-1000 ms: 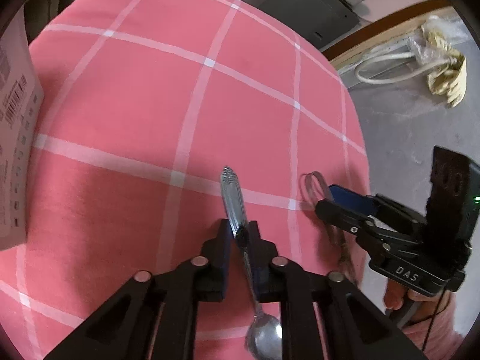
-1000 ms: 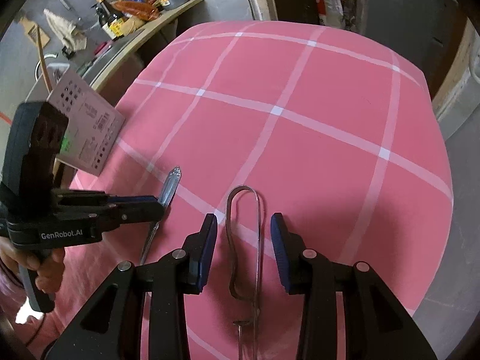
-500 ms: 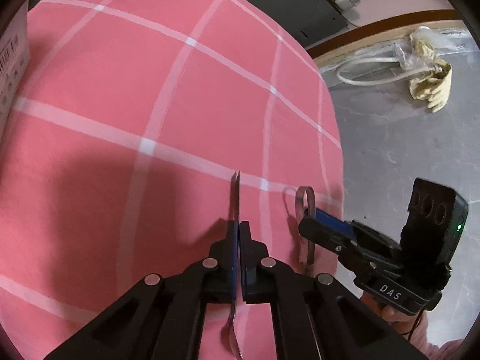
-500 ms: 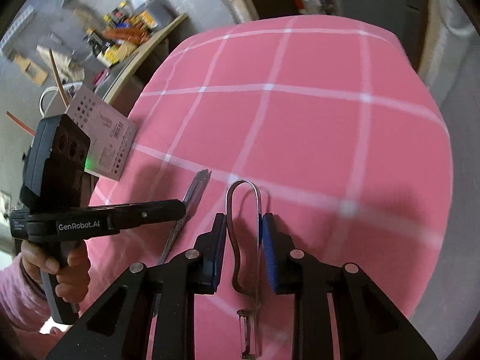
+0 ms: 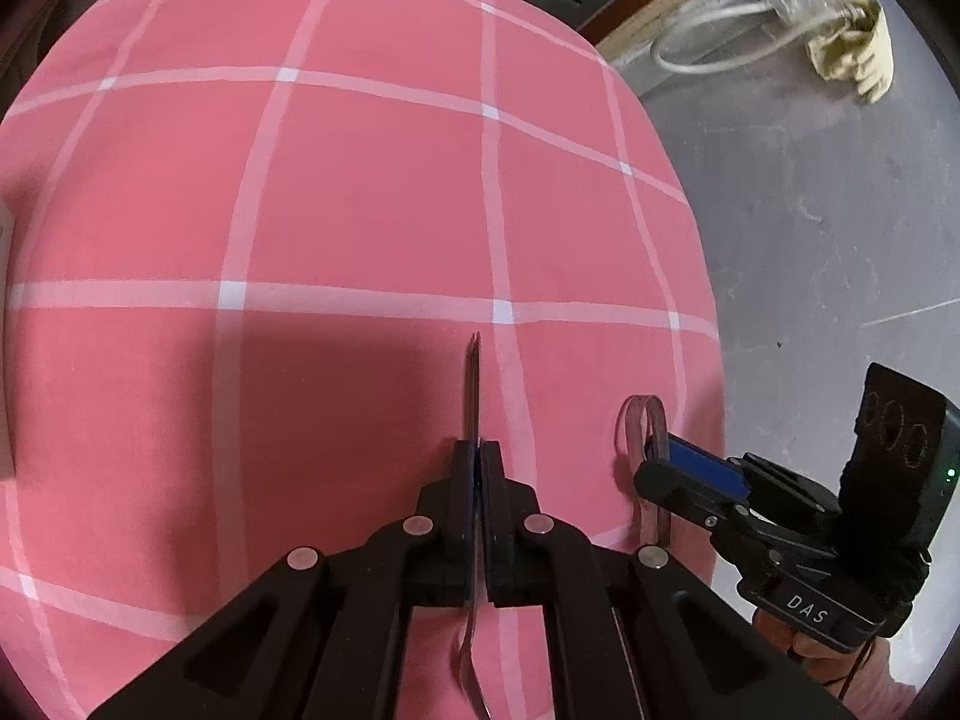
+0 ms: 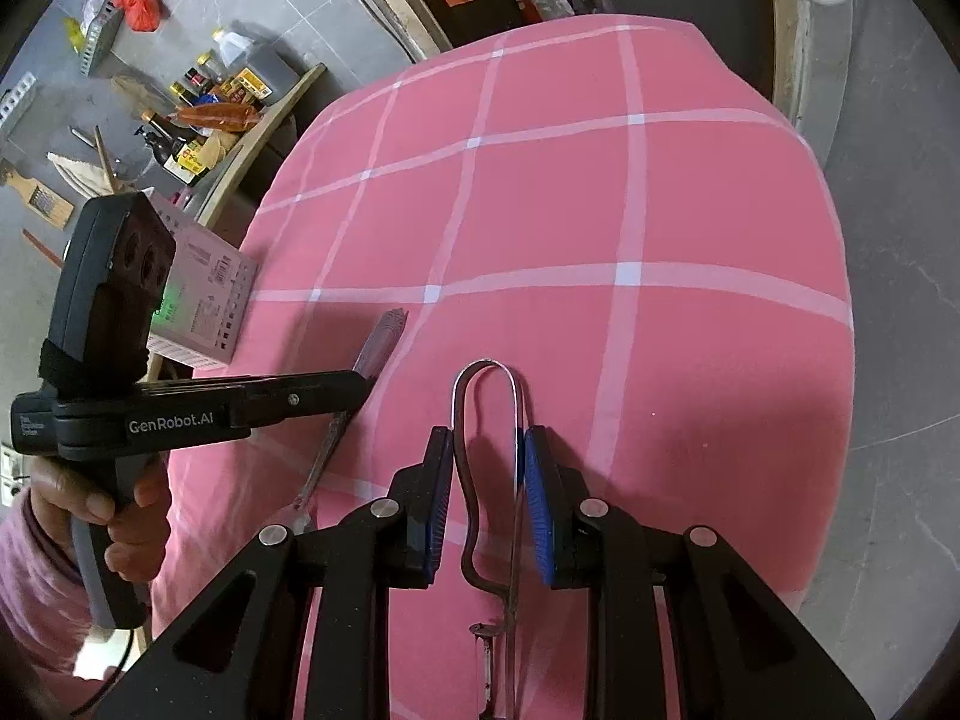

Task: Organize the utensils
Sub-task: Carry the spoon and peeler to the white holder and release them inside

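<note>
The spoon (image 5: 474, 396) is clamped edge-on in the left gripper (image 5: 478, 456), handle forward over the pink checked cloth (image 5: 372, 198); a second ago it lay flat between looser pads. The right gripper (image 6: 487, 450) (marked "DAS"; the left reads "GenRobot.AI") has narrowed onto the wire-looped peeler (image 6: 486, 420), seemingly pinching it. A printed box (image 6: 210, 294) sits at the cloth's edge.

**Where your things sit on the table**

You have the spoon (image 6: 336, 450) left of the peeler (image 6: 486, 474), side by side near the table's (image 6: 690, 192) near edge. Your box (image 6: 210, 306) sits at the left edge, beyond the spoon.
</note>
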`<control>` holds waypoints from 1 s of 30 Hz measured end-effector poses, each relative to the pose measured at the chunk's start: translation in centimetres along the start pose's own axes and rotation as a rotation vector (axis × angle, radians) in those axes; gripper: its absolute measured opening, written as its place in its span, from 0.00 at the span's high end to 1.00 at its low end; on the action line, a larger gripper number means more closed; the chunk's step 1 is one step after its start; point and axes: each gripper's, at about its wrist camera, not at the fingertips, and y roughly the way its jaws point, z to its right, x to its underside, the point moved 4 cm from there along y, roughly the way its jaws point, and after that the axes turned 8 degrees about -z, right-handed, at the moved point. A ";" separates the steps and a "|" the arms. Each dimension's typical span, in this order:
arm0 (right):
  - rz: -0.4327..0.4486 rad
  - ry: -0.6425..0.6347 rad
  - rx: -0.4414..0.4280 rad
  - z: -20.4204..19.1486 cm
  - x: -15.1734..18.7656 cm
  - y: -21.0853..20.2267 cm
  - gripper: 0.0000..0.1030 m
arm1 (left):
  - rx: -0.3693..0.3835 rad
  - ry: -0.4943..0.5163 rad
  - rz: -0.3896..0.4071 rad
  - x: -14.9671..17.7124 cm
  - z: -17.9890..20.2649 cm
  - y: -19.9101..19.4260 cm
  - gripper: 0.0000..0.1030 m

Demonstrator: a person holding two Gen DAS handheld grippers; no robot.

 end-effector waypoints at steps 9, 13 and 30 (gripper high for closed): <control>0.115 0.072 -0.039 -0.5 0.9 -2.5 0.80 | 0.007 0.022 0.135 1.5 0.7 -3.6 0.98; 0.208 0.069 -0.033 -1.8 1.3 -4.2 0.80 | -0.027 0.066 0.244 2.7 1.3 -6.8 0.98; 0.479 -0.007 -0.081 -9.3 1.6 -9.1 0.80 | -0.058 0.162 0.487 6.1 1.0 -17.7 0.98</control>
